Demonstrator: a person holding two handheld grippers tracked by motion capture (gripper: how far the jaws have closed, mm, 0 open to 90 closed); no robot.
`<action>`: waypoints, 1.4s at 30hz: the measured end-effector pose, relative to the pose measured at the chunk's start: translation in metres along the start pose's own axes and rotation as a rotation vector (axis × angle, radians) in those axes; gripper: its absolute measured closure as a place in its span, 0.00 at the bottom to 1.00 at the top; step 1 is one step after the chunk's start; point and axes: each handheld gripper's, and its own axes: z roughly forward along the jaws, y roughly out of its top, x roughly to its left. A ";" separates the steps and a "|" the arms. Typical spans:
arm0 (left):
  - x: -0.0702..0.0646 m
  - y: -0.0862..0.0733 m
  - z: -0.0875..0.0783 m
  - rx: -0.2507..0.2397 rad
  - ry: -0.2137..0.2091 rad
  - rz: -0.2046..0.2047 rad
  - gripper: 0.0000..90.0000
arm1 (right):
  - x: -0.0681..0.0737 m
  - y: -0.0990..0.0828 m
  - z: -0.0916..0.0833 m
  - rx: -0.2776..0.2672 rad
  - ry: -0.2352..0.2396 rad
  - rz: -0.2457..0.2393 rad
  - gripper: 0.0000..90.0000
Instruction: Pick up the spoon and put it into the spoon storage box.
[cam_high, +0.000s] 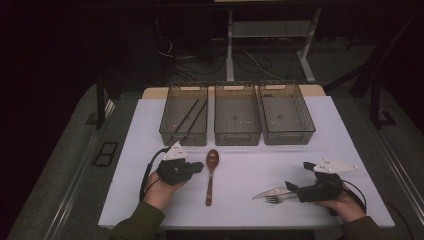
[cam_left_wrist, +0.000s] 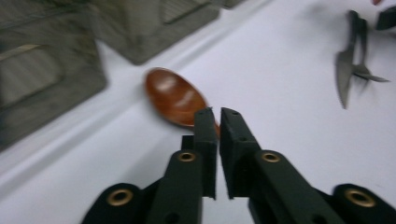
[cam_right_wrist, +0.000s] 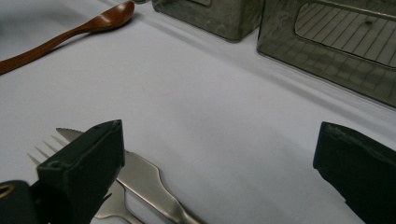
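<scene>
Nearest, the right gripper rests on the white table with jaws wide apart, gripping nothing — a knife and fork lie on the table just beside its left jaw. The left gripper has its jaws nearly together, nothing between them; the wooden spoon lies just beyond its tips. Three bins stand farthest.

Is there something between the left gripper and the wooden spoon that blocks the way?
No. The left gripper, jaws shut, sits right at the wooden spoon, with bare white table around it.
</scene>
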 end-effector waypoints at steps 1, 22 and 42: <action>-0.002 0.000 0.002 0.007 -0.011 0.007 0.98 | 0.000 0.000 0.000 0.000 -0.001 -0.003 0.02; -0.020 -0.001 0.044 0.131 -0.104 0.068 0.98 | -0.001 0.000 0.001 0.007 -0.002 -0.003 0.02; -0.017 -0.003 0.044 0.190 -0.087 0.091 0.98 | -0.002 -0.001 0.001 0.007 -0.006 -0.001 0.02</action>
